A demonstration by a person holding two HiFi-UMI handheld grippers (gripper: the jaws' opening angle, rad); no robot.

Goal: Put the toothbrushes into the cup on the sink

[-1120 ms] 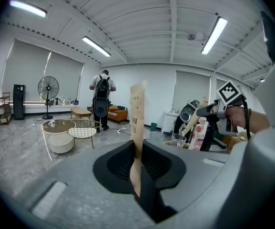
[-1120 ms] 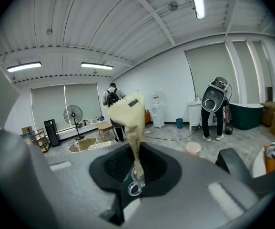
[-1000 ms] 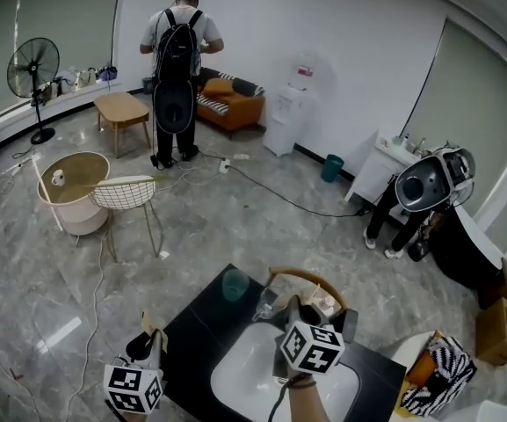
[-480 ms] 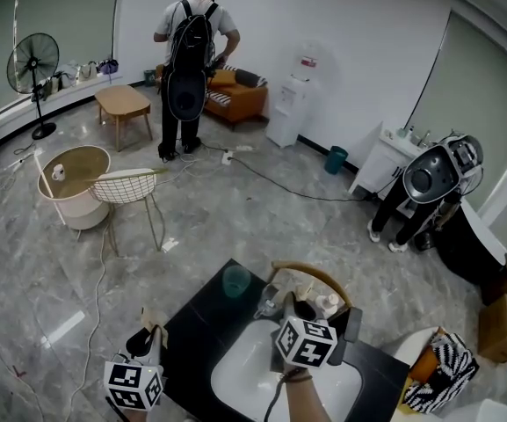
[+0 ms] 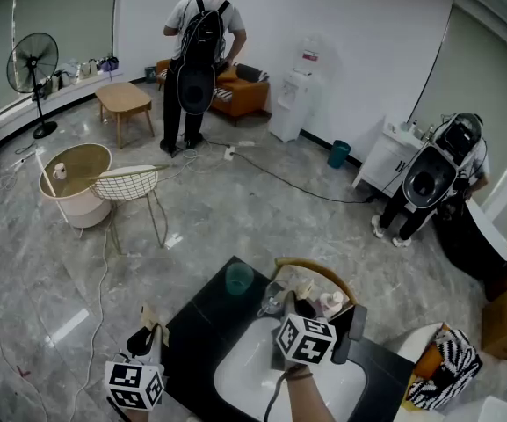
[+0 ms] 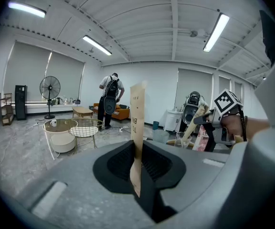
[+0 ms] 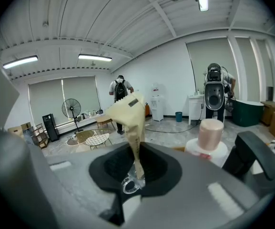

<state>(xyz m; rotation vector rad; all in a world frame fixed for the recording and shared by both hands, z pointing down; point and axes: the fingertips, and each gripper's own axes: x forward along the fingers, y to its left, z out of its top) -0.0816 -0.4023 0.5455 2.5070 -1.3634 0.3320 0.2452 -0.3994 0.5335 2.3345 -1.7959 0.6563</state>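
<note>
A black counter (image 5: pixel 202 323) holds a white sink basin (image 5: pixel 244 381). A teal cup (image 5: pixel 238 278) stands at its far edge, with a clear glass (image 5: pixel 269 302) just right of it. My left gripper (image 5: pixel 152 337) hangs off the counter's left side, shut on a toothbrush in a tan paper wrapper (image 6: pixel 137 128) that stands upright between its jaws. My right gripper (image 5: pixel 293 311) is over the basin's far rim by the glass, shut on another paper-wrapped toothbrush (image 7: pixel 130 120). In the left gripper view that toothbrush (image 6: pixel 196 122) slants down toward the glass (image 6: pixel 182 139).
A bottle with a pink cap (image 7: pixel 208 136) and a curved wooden rim (image 5: pixel 316 272) stand behind the basin. A striped bag (image 5: pixel 438 372) lies at the right. Farther off are a wire chair (image 5: pixel 128 187), a round table (image 5: pixel 76 170) and two people with backpacks.
Both grippers keep their hold and barely move. The head view has shifted slightly, and the two people in the room have moved a little to the right.
</note>
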